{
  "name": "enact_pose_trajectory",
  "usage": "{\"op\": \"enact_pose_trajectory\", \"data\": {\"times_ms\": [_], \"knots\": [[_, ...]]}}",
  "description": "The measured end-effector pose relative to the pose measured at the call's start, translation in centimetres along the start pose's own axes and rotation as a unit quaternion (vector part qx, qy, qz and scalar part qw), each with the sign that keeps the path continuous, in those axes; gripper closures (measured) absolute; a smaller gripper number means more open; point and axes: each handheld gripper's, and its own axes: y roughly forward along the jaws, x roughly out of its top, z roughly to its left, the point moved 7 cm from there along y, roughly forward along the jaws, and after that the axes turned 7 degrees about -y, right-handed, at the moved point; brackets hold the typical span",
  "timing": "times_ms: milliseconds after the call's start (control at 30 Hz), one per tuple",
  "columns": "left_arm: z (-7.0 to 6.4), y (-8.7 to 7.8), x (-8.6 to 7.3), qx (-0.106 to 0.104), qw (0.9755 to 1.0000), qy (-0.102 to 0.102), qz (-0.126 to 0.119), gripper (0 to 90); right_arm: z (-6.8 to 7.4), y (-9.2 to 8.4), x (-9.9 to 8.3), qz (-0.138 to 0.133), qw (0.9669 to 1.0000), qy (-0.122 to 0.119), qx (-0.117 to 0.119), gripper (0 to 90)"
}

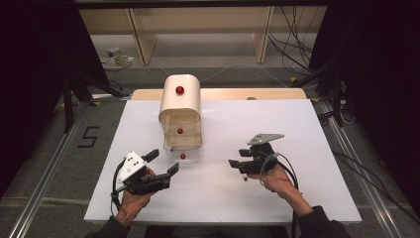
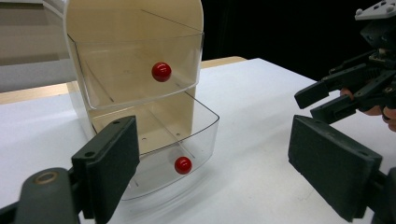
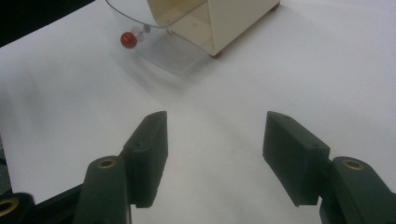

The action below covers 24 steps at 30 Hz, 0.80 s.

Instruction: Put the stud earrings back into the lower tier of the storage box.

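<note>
Item: my left gripper (image 1: 163,162) and right gripper (image 1: 236,164), both wide and empty, flanking the bottom drawer (image 1: 182,152), pulled out near its red knob (image 1: 183,156) for access.

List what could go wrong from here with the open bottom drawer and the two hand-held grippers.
1. The bottom drawer is pulled well out of the cabinet; a further tug on its red knob might bring it right out.
2. The left hand-held gripper sits open right beside the drawer, so a careless swing could knock the light cabinet askew.
3. The clear drawer wall is hard to see, so the right hand-held gripper, open and empty, may bump it when reaching in.
</note>
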Motion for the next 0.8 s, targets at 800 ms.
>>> {"op": "enact_pose_trajectory", "data": {"times_ms": [800], "knots": [[-0.1, 0.0, 0.0, -0.005, 1.0000, -0.005, -0.001, 15.8, -0.3, -0.1, -2.2, 0.040, 0.9991, 0.006, -0.008, 35.1]]}}
